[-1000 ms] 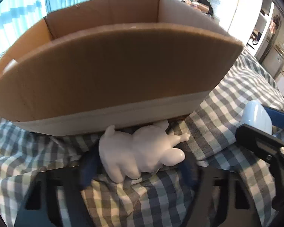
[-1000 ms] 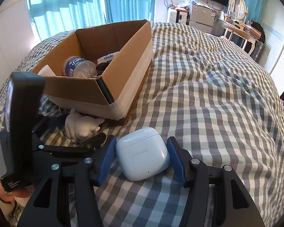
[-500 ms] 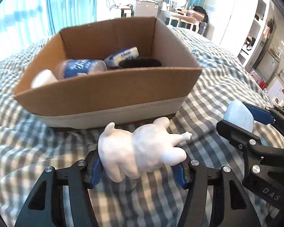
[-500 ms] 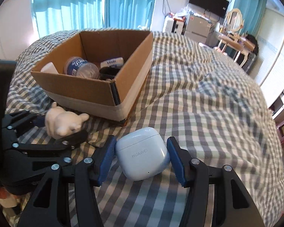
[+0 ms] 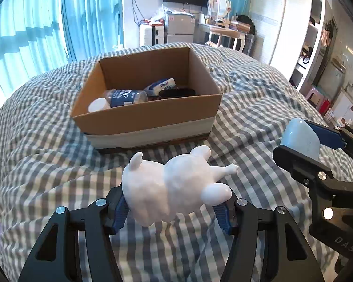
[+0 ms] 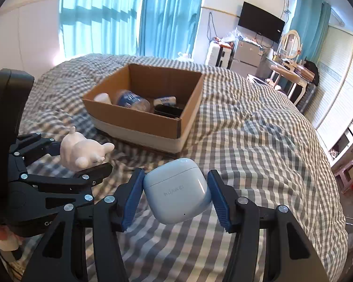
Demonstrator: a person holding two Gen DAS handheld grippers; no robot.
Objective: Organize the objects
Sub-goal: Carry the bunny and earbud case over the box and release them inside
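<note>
We hold one thing in each gripper so that both can go to the box [image 5: 150, 119] in a single trip, or so we judge from how they are carried clear of the bed [image 5: 35, 164]. The left gripper [image 5: 174, 208] has its jaws pinching the white figurine [image 5: 171, 188] across its body, the ears toward nine o'clock and the legs toward three, which leaves the bulk of it sticking out ahead of the blue pads. The right gripper [image 6: 176, 195] has its jaws pressed on the two flat sides of the earbud case [image 6: 176, 190], hinge end up, a grip that suits its smooth rounded shell. The box sits on the bed at twelve o'clock from both grippers, open at the top and well apart from them, so the carried things need to pass over its near wall. Counting: one figurine, one case, one box, two grippers. Inside the box we count four things: a white cap or small jar [image 5: 98, 104] at its nine o'clock end, a bottle [image 5: 127, 97] lying on its side, a tissue pack [image 5: 161, 85], and a black thing [image 5: 176, 92] we cannot identify.
</note>
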